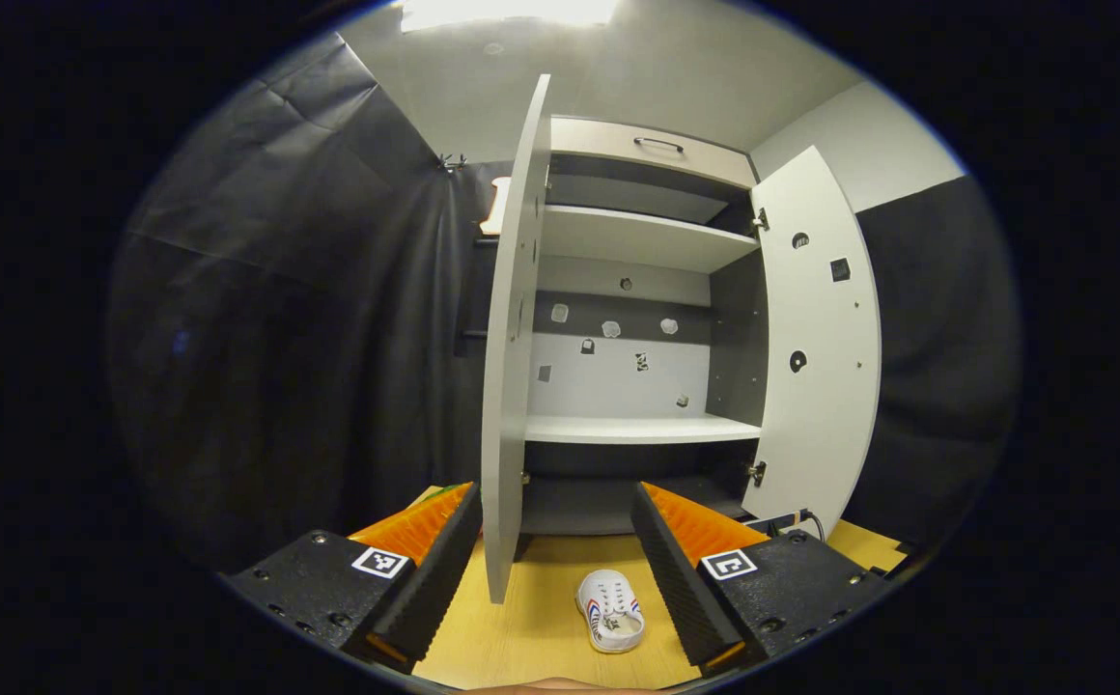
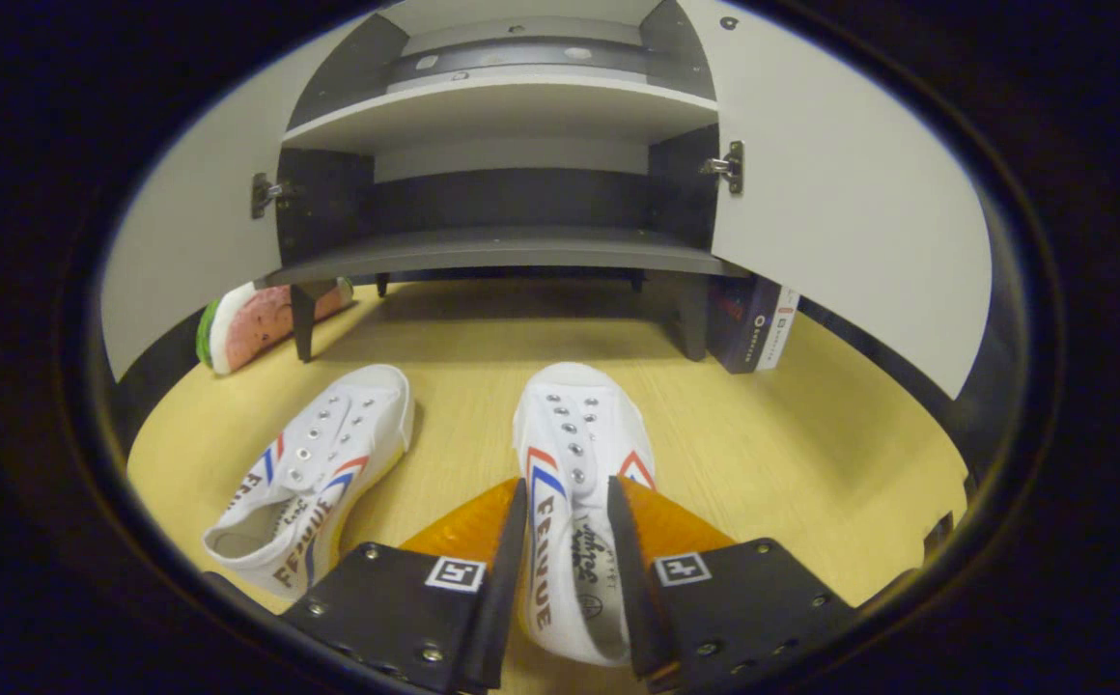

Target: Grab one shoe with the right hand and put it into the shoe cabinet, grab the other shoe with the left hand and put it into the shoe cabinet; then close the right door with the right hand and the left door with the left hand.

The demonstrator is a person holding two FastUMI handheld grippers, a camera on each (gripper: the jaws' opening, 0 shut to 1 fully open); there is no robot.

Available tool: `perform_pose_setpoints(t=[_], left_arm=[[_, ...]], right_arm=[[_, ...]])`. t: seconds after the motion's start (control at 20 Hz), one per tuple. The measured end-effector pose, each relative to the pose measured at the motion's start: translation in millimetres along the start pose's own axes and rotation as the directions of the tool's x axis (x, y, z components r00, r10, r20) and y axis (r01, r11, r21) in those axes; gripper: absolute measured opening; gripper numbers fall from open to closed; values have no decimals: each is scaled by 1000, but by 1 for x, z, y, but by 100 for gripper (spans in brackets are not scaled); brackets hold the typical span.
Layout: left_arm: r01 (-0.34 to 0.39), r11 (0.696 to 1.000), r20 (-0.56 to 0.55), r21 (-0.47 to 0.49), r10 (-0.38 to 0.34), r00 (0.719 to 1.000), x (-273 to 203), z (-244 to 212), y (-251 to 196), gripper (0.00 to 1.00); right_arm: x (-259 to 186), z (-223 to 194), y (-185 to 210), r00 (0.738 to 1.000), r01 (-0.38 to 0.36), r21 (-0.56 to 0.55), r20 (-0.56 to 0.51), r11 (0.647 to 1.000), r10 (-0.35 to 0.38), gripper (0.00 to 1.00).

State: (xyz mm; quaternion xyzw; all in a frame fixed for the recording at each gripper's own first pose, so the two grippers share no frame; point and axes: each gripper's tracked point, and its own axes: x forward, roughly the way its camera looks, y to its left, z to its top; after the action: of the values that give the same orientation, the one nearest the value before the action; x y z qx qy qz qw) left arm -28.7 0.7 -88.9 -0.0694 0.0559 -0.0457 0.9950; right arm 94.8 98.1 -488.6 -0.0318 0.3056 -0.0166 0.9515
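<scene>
Right gripper (image 2: 565, 541) jaws closed on white shoe (image 2: 574, 463), second shoe (image 2: 314, 473) at 9 o'clock, left gripper (image 1: 555, 550) jaws wide, empty, shoe cabinet (image 1: 637, 319) at 12 o'clock, both doors open.

We see black cloth (image 1: 309, 290) draping the walls at nine and three o'clock, pale wall (image 1: 869, 145) above it at two. A ceiling light (image 1: 507, 10) glows at twelve. At six, yellow wood-grain floor (image 2: 811, 434) spreads out.
</scene>
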Motion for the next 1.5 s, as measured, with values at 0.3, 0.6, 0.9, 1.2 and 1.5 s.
perform_pose_setpoints(t=[0.3, 0.6, 0.9, 1.2, 1.5], left_arm=[[32, 999, -16, 19, -32, 999, 6, -12, -18, 94], [63, 997, -49, 36, -61, 997, 9, -27, -32, 94], [124, 992, -33, 30, -123, 992, 12, -40, -48, 95], [139, 990, -28, 13, -138, 990, 27, -52, -46, 94], [131, 991, -61, 21, -130, 990, 30, -68, -39, 95]], right_arm=[[1, 2, 3, 999, -15, -49, 47, 999, 18, 30], [-12, 5, 22, 967, -254, 184, 63, 950, 246, 4], [-40, 25, 21, 942, -312, 139, 177, 940, 286, 1], [-84, 86, 13, 893, -367, 137, 329, 920, 307, 1], [-59, 35, 18, 949, -294, 154, 162, 943, 270, 3]])
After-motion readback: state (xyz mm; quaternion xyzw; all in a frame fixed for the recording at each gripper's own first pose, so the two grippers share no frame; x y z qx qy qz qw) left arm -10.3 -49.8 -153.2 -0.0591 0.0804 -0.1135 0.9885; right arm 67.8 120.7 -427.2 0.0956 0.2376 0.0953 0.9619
